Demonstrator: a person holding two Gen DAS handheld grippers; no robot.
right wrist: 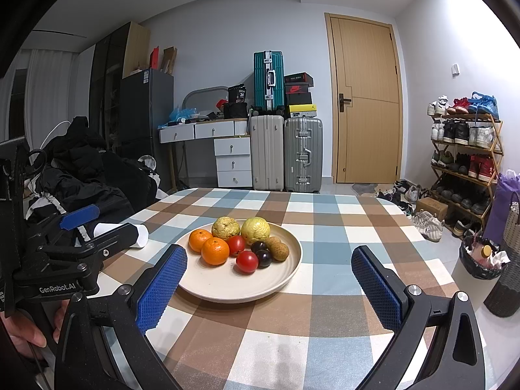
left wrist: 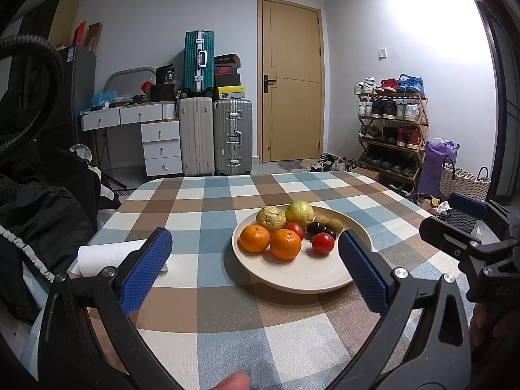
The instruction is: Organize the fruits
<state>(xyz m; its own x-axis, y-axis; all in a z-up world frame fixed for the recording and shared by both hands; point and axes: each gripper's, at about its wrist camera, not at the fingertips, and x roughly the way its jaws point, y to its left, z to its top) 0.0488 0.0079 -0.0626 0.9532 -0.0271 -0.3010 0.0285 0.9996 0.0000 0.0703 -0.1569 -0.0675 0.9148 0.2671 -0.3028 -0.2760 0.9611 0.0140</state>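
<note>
Desk [left wrist: 208, 308]: rounded top under a checked cloth of blue, brown and white squares. It carries everything listed below.

Plate [left wrist: 302, 276]: cream, round and shallow, near the middle of the desk. All the fruit sits on its far half; the near half is bare.

Left gripper [left wrist: 255, 265]: above the near desk edge, pointing at the plate. Its blue-padded fingers [left wrist: 146, 269] stand wide apart and hold nothing. The right-hand pad overlaps the plate's right rim in this view; I cannot tell whether it touches.

Right gripper [right wrist: 269, 279]: to the plate's right, also above the near edge. Fingers [right wrist: 377, 287] are spread wide and empty.

Paper roll [left wrist: 110, 256]: white, lying on its side at the left of the desk, apart from the plate.

Fruit, large to small:
- Two yellow-green guavas [right wrist: 255, 230], side by side at the back.
- Two oranges [right wrist: 215, 251], touching, front left.
- Two red tomatoes [right wrist: 247, 261], centre; one is wedged against the nearer orange.
- Two dark plums [right wrist: 264, 257], just right of the tomatoes.
- Two brown longans [right wrist: 280, 251], furthest right.
</note>
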